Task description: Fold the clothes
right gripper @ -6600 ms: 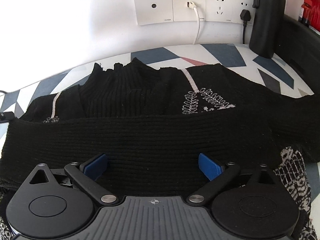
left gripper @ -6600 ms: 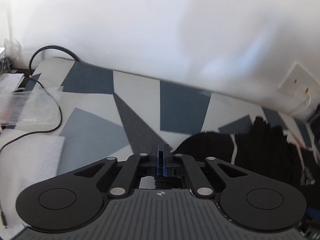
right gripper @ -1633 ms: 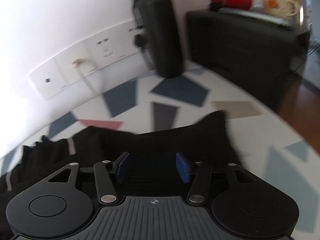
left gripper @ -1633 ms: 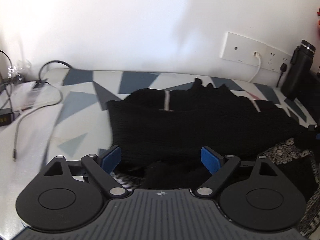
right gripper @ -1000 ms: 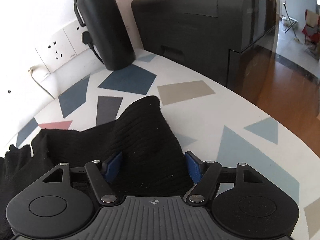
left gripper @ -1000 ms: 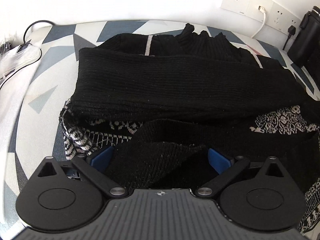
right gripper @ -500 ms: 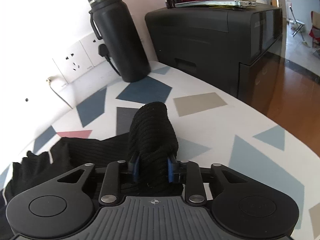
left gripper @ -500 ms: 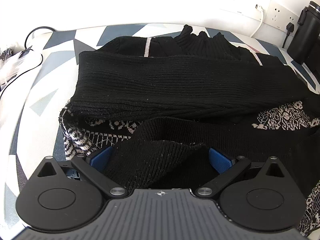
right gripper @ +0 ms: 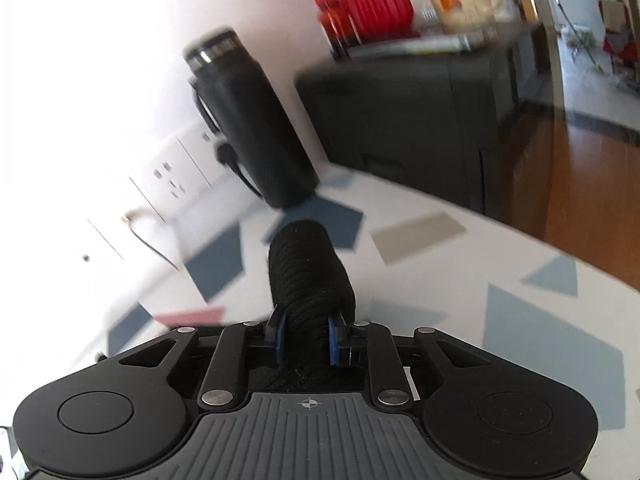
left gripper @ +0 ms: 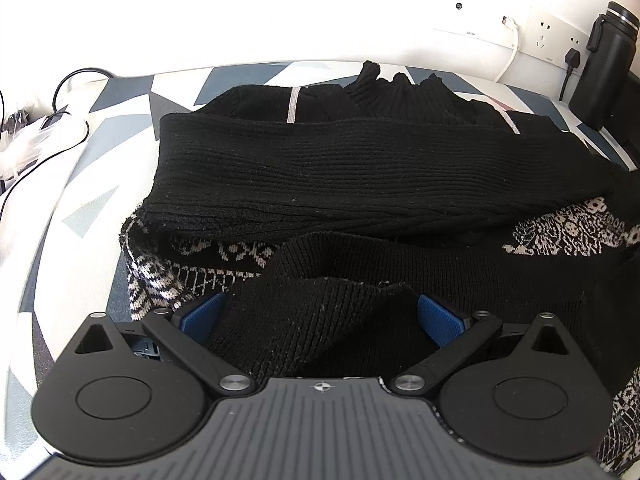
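- Black knit sweater (left gripper: 360, 168) with white patterned bands, spread across the patterned surface (left gripper: 52, 216), partly folded: one ribbed sleeve laid crosswise over the body, collar toward the wall.
- Near hem bunched up and mounded between the open jaws of the left gripper (left gripper: 320, 316); blue pads well apart, knit lying between them, not pinched. Likely poised there to take the hem for the next fold.
- Other sleeve's end (right gripper: 310, 276) clamped in the right gripper (right gripper: 306, 338); jaws just closed in on it, pads pressing both sides, cuff standing up past them as a rounded roll.
- Grip taken close to the cuff, probably so the whole sleeve follows when carried back over the body.
- Right view blurred, tilted; sleeve end raised off the surface.
- Black flask (right gripper: 252, 128) upright by the wall sockets (right gripper: 168, 184), near the sleeve's path; worth avoiding on the swing.
- Black cabinet (right gripper: 420, 128) at the surface's end, red items on top, blurred.
- Cables (left gripper: 48, 128) at the far left edge, clear of the sweater.
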The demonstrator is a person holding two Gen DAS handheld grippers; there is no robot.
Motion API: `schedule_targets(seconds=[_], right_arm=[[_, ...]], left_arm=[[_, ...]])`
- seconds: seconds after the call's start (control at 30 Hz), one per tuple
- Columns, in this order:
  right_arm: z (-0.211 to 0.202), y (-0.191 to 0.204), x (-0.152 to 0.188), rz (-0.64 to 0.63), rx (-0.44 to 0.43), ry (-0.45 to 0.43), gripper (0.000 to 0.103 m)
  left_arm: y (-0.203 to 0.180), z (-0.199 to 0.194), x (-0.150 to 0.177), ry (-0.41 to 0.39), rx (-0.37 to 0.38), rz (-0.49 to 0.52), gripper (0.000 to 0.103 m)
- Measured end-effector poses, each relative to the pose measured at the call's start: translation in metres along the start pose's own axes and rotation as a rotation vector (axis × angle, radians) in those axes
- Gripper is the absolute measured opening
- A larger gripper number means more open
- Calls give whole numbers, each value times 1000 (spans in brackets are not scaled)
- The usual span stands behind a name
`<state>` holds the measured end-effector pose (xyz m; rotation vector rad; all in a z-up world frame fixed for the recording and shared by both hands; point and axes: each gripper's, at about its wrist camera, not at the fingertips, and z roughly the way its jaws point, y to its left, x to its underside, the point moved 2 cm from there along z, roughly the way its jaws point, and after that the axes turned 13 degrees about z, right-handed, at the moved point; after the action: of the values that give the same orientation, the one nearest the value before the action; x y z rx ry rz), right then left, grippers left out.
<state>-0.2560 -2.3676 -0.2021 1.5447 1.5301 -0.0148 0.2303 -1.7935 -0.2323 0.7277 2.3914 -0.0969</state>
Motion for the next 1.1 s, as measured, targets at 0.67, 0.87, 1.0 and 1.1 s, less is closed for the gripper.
schedule_targets(seconds=[0.67, 0.87, 1.0, 1.1], right_arm=[[12, 115, 115, -424, -323, 385, 29], [8, 69, 55, -255, -194, 190, 57], [37, 36, 38, -156, -76, 214, 53], [53, 28, 41, -151, -73, 273, 28]], left_arm=[[2, -2, 2, -13, 18, 22, 103], [0, -1, 2, -11, 8, 15, 103], [1, -1, 1, -7, 7, 15, 103], [1, 0, 0, -3, 9, 17, 103]])
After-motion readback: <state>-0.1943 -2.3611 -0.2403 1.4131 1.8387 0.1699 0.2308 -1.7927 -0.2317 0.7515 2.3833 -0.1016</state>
